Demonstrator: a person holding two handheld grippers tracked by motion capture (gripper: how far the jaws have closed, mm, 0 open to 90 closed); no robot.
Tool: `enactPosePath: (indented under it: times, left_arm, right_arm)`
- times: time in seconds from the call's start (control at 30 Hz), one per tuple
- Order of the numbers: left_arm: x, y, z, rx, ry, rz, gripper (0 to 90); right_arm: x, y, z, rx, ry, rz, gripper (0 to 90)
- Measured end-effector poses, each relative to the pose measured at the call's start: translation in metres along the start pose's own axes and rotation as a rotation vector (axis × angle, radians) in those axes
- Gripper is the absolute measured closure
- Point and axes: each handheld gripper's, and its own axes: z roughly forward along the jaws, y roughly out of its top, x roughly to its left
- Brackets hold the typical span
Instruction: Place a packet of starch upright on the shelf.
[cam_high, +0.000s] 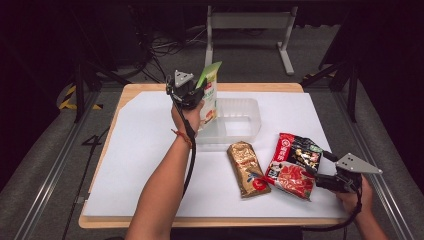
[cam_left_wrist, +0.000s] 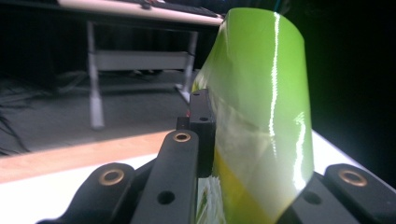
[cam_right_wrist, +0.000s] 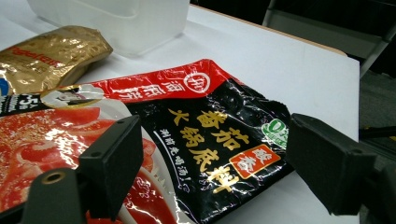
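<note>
Left gripper (cam_high: 186, 94), raised on an outstretched forearm, clamps the green packet (cam_high: 210, 95) upright.

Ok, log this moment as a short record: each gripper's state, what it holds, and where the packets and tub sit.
left gripper: shut on green packet, held upright above the tub's left end
right gripper: open, jaws either side of the red-and-black packet, not pressing it
clear plastic tub: on the white sheet, nothing seen inside
gold packet: flat on the sheet, in front of the tub
white sheet: covers the wooden table
</note>
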Motion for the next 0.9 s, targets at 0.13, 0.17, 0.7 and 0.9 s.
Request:
enactPosePath:
  times: [0.13,0.17,0.7,0.9]
  left_arm:
    - [0.005,0.001,0.005,-0.013,0.000,-0.013,86.4]
    - [0.006,0.001,0.006,-0.011,-0.004,-0.013,86.4]
    - [0.008,-0.010,-0.024,-0.006,-0.114,0.071,81.2]
    - [0.015,-0.015,-0.033,0.016,-0.133,0.093,77.3]
  right_arm:
    - [-0.001,0.000,0.000,0.002,-0.003,0.003,19.5]
    - [-0.001,0.000,0.000,0.002,-0.003,0.002,19.4]
    - [0.002,0.000,0.001,0.014,-0.006,-0.009,19.4]
    - [0.003,0.000,0.002,0.015,-0.002,-0.009,19.4]
